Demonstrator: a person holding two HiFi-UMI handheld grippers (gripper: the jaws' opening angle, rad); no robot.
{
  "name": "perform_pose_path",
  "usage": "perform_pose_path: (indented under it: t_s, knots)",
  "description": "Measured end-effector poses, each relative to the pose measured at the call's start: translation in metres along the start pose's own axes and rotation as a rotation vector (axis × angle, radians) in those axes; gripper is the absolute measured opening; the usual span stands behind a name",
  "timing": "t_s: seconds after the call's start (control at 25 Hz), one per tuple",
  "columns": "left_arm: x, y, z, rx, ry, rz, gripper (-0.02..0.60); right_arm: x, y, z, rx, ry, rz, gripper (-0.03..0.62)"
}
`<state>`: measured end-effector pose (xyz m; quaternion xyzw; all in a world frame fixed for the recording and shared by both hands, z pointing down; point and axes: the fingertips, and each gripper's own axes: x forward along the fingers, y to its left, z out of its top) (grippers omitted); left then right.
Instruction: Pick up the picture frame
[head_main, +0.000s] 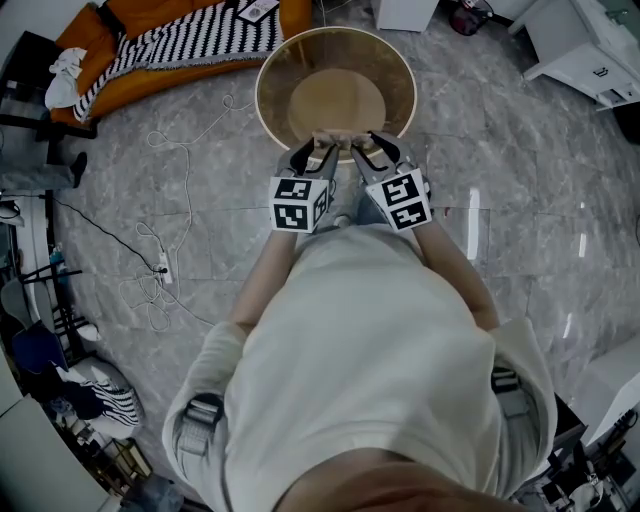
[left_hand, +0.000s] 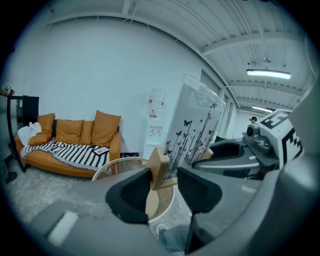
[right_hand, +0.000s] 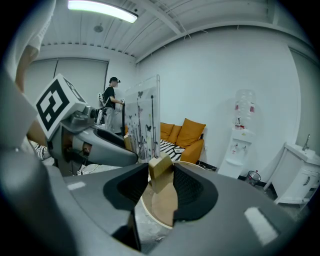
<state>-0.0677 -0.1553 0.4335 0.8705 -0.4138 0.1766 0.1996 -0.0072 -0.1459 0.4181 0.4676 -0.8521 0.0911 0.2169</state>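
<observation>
The picture frame (head_main: 341, 137) is a clear panel (left_hand: 192, 125) printed with butterflies and stems, with pale wooden blocks at its lower corners. It stands upright between the two grippers, over the near rim of a round wooden table (head_main: 270, 70). My left gripper (head_main: 318, 146) is shut on one wooden block (left_hand: 159, 167). My right gripper (head_main: 366, 146) is shut on the other block (right_hand: 161, 172), which sits tight between its dark pads. Each gripper view shows the panel (right_hand: 142, 120) and the opposite gripper beside it.
An orange sofa (head_main: 170, 40) with a striped blanket stands beyond the table at the left. White cables and a power strip (head_main: 165, 265) lie on the grey floor. A water dispenser (right_hand: 242, 135) and white cabinets (head_main: 590, 50) are at the right. A person (right_hand: 112, 102) stands far back.
</observation>
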Motion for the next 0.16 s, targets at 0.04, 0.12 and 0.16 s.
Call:
perform_pose_path:
  t_s: [0.04, 0.12, 0.16]
  knots:
    - [0.0007, 0.0003, 0.0002, 0.000, 0.001, -0.001, 0.175, 0.0005, -0.0005, -0.0001, 0.000, 0.001, 0.000, 0.156]
    - [0.0020, 0.0003, 0.0005, 0.000, 0.002, -0.001, 0.175, 0.0012, -0.0018, -0.0004, 0.002, 0.001, 0.000, 0.156]
    - [0.0027, 0.0002, 0.0007, 0.000, 0.003, -0.001, 0.175, 0.0014, -0.0026, -0.0007, 0.003, 0.001, 0.000, 0.156]
